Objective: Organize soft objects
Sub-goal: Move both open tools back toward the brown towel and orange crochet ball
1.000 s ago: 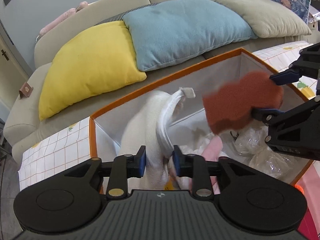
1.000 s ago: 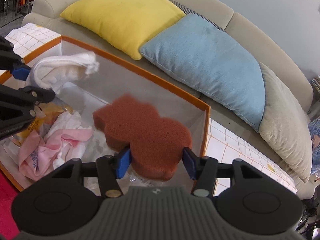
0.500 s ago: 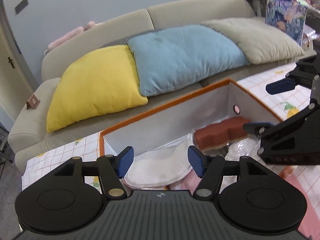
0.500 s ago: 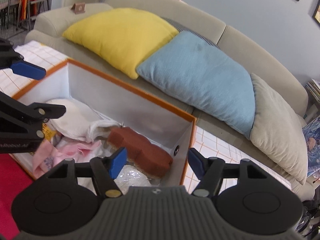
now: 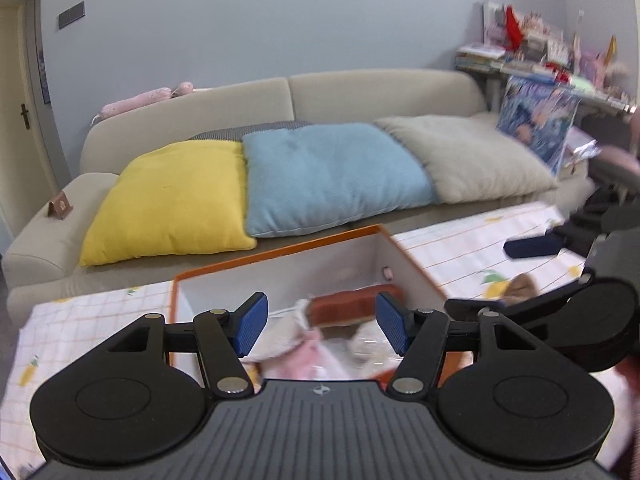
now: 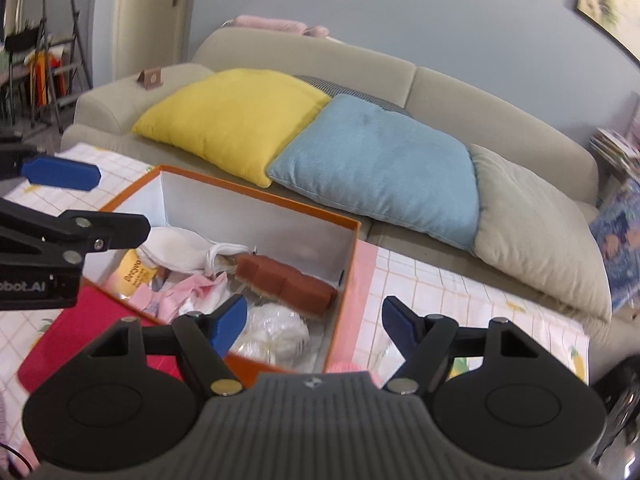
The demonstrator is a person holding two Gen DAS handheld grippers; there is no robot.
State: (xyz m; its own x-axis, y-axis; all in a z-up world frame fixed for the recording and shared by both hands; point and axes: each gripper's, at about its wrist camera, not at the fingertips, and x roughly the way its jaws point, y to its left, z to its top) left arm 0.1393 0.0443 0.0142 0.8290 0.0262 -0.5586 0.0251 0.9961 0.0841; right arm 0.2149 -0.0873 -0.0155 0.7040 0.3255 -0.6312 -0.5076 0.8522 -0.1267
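Observation:
An orange-rimmed box with white inner walls stands on the checked tablecloth; its rim also shows in the left wrist view. Inside lie a brown sponge, a white cloth, pink cloth, a yellow packet and a clear bag of white stuff. The sponge also shows in the left wrist view. My left gripper is open and empty, above the box's near side. My right gripper is open and empty, above the box's right near corner.
A beige sofa behind the table carries a yellow pillow, a blue pillow and a beige pillow. A red mat lies under the box's front. A small brown thing lies on the cloth at the right.
Both grippers opened and let go: the white cloth and the brown sponge now lie in the box. Both grippers have pulled back and up from the box.

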